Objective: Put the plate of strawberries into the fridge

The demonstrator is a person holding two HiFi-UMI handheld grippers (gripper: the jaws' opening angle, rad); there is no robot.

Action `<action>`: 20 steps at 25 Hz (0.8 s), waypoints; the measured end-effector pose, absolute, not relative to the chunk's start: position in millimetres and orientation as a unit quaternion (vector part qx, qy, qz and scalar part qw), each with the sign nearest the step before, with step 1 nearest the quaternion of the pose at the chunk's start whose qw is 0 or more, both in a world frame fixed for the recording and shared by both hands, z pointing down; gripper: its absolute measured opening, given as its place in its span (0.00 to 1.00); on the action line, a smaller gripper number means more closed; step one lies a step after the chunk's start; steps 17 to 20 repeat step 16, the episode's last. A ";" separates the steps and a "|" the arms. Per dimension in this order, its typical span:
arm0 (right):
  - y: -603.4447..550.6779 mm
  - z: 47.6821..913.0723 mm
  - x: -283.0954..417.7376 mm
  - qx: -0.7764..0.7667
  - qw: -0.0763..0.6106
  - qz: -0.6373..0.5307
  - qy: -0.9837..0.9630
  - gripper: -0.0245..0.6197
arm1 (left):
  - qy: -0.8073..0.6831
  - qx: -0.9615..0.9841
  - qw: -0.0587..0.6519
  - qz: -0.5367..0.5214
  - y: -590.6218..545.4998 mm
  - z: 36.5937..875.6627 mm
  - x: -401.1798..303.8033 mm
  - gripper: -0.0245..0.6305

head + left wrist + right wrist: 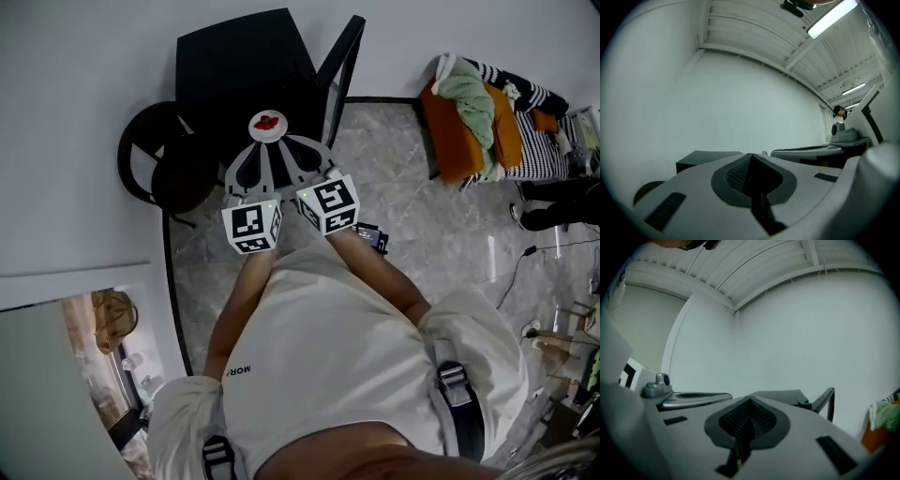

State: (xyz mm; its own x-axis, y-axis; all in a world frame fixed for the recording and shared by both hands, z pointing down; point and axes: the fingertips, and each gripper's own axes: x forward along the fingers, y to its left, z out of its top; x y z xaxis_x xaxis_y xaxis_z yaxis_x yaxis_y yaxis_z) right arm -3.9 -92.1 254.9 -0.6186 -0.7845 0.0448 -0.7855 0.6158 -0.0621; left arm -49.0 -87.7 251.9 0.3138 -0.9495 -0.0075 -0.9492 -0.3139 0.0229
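A small white plate (pixel 268 134) with red strawberries (pixel 268 121) hangs in front of the black fridge (pixel 239 56), whose door (pixel 339 61) stands open to the right. My left gripper (pixel 251 148) meets the plate's near-left rim and my right gripper (pixel 302 142) its near-right rim. In the left gripper view the left gripper (pixel 751 161) has its pads pressed together, and so does the right gripper (pixel 749 404) in the right gripper view. Both views tilt up at the wall and ceiling. The plate is hidden behind the jaws there. The fridge (pixel 705 158) (pixel 780 393) shows just past the tips.
A black round chair (pixel 159 164) stands left of the fridge against the white wall. A heap of clothes (pixel 487 117) lies on orange furniture at the right. Cables (pixel 525 262) trail over the marble floor. A person (pixel 839 111) shows far off.
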 end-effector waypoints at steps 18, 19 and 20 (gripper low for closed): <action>-85.7 258.9 -2.3 0.438 -0.005 0.026 -0.898 0.05 | -0.587 0.810 0.007 -0.013 -81.3 252.2 -48.8 0.04; -85.7 258.9 -2.3 0.438 -0.005 0.026 -0.898 0.05 | -0.587 0.810 0.007 -0.013 -81.3 252.2 -48.8 0.04; -85.7 258.9 -2.3 0.438 -0.005 0.026 -0.898 0.05 | -0.587 0.810 0.007 -0.013 -81.3 252.2 -48.8 0.04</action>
